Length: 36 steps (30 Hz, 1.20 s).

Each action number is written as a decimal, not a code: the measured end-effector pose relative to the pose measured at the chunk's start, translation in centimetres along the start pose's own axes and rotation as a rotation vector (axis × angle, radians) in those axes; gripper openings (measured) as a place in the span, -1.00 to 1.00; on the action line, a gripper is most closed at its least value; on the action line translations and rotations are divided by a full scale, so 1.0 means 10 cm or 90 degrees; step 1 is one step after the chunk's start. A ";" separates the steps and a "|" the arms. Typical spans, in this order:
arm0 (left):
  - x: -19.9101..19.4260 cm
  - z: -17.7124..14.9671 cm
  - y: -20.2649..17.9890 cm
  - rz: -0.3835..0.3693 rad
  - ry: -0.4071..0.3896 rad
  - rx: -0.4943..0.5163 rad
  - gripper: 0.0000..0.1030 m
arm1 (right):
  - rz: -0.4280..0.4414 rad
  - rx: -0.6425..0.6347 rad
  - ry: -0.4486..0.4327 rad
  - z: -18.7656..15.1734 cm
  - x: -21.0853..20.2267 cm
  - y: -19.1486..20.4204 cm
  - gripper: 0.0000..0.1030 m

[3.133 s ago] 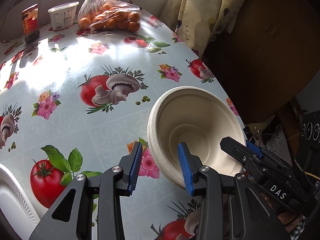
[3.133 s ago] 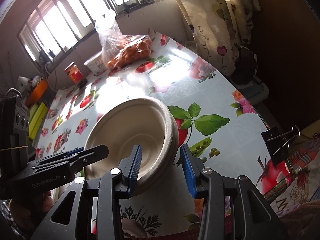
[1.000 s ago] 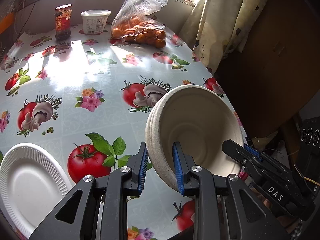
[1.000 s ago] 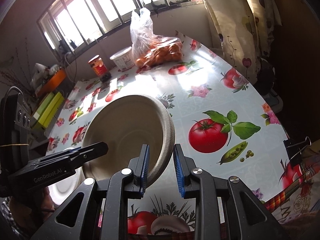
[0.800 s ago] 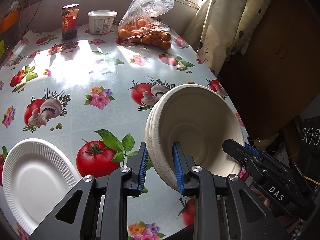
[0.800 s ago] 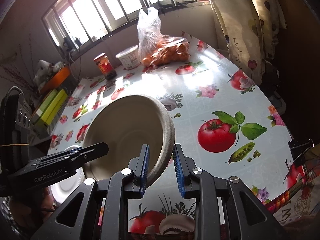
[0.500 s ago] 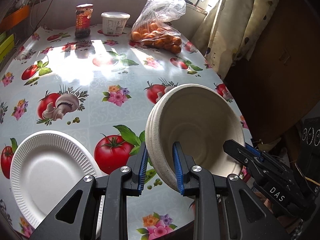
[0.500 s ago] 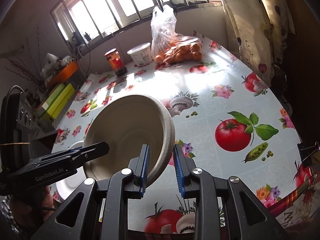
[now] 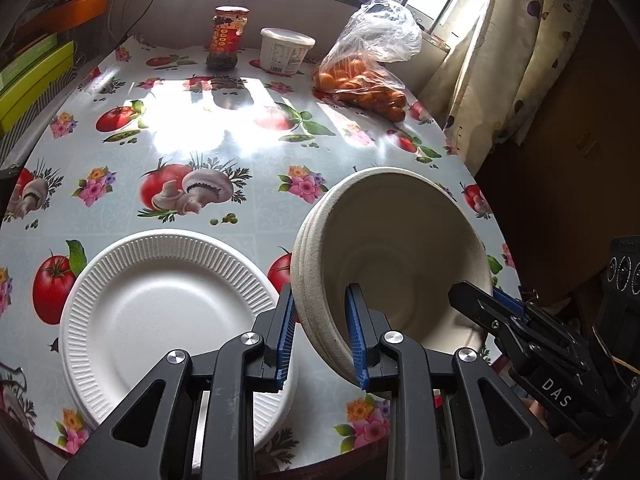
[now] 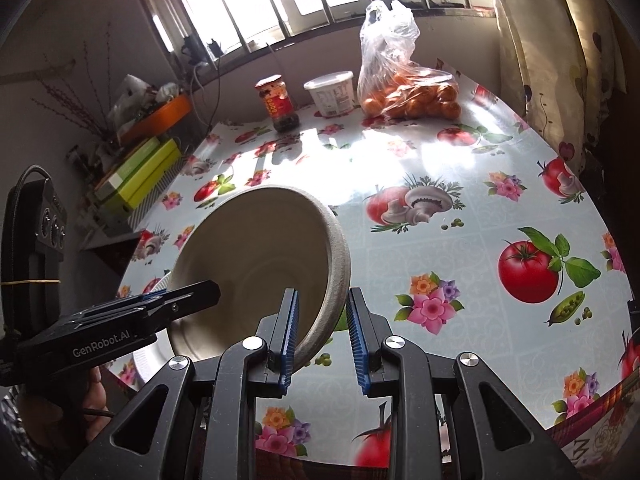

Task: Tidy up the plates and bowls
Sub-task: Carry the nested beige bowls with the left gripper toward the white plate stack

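Observation:
A stack of beige paper bowls (image 9: pixel 392 248) hangs tilted above the table, held on both sides. My left gripper (image 9: pixel 320 332) is shut on its left rim. My right gripper (image 10: pixel 322 338) is shut on its right rim, and the stack also shows in the right wrist view (image 10: pixel 264 264). A white ribbed paper plate (image 9: pixel 160 312) lies on the table at the near left, just left of the bowls. In the right wrist view only a sliver of the plate (image 10: pixel 146 354) shows under the bowls.
At the table's far side stand a red-lidded jar (image 9: pixel 226 38), a white tub (image 9: pixel 286 54) and a bag of oranges (image 9: pixel 364 80). Green boxes (image 10: pixel 138 178) sit left of the table. A curtain (image 9: pixel 516 52) hangs at right. The rounded table edge (image 9: pixel 496 216) runs close on the right.
Both grippers closed on the bowl stack, lifted it and carried it left toward the white plate, which has come into fuller view beside it.

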<state>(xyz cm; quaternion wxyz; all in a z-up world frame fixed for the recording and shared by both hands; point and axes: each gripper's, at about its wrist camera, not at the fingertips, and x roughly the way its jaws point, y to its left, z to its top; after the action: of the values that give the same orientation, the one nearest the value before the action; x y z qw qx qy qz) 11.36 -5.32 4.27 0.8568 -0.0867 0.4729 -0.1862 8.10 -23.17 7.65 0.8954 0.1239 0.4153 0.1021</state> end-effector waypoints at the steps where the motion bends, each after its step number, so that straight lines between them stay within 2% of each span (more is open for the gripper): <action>1: -0.02 -0.01 0.03 0.002 -0.001 -0.004 -0.50 | 0.003 -0.003 0.001 0.00 0.01 0.03 -0.54; 19: -0.33 -0.15 0.51 0.040 -0.029 -0.054 -0.50 | 0.047 -0.059 0.031 -0.01 0.25 0.54 -0.53; 36: -0.48 -0.23 0.97 0.083 -0.032 -0.116 -0.50 | 0.098 -0.100 0.092 -0.03 0.64 0.94 -0.53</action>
<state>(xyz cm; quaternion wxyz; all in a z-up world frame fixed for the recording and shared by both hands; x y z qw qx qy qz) 9.36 5.57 3.64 0.8674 -0.1377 0.4707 -0.0843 11.18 -12.39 5.73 0.8596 0.0771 0.4586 0.2118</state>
